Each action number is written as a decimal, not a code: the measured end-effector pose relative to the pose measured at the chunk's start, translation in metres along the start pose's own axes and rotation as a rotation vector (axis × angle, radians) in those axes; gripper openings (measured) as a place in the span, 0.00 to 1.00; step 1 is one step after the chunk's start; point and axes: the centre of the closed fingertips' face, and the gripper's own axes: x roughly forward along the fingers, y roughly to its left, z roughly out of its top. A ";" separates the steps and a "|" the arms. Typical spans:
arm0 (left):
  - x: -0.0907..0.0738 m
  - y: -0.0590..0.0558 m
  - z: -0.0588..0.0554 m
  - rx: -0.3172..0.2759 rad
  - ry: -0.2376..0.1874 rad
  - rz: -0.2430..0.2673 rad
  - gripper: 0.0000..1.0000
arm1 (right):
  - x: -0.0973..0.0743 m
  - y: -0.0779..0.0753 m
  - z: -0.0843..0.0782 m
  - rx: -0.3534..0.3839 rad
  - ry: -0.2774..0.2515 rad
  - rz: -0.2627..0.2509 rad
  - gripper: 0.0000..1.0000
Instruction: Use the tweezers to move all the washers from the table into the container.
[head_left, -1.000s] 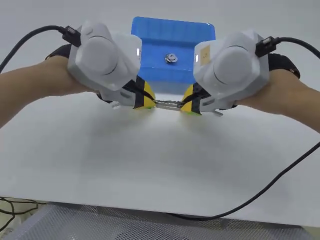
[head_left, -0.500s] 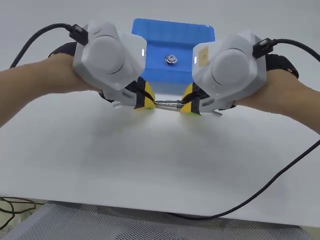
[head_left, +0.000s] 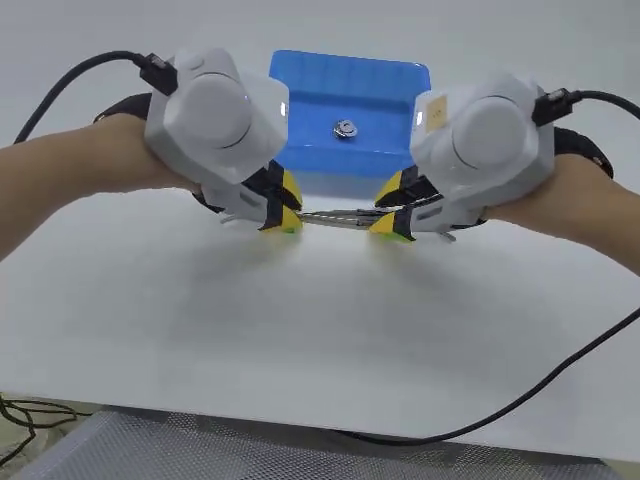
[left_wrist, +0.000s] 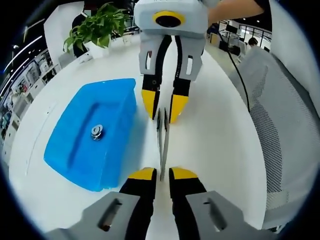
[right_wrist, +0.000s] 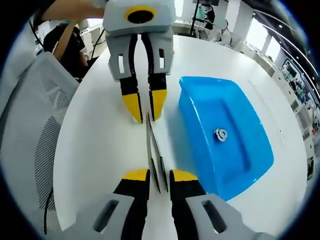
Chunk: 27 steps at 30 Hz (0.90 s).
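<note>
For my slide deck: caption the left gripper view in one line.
Left hand-held gripper and right hand-held gripper both hold tweezers over the table, beside a blue container holding a washer.

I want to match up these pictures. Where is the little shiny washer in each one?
Head view: the washer is at the top centre, inside the blue container.
Left gripper view: the washer is left of centre, inside the blue container.
Right gripper view: the washer is right of centre, inside the blue container.
Shared landmark: the blue container, next to the tweezers.
</note>
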 end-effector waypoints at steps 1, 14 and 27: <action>-0.002 -0.002 0.000 -0.018 -0.008 -0.001 0.16 | -0.002 0.001 0.002 0.021 -0.026 -0.002 0.16; -0.041 -0.048 0.020 -0.335 -0.235 -0.051 0.37 | -0.056 0.009 0.013 0.312 -0.373 -0.114 0.20; -0.081 -0.070 0.066 -0.277 -0.469 0.100 0.65 | -0.093 0.056 0.025 0.240 -0.498 -0.103 0.37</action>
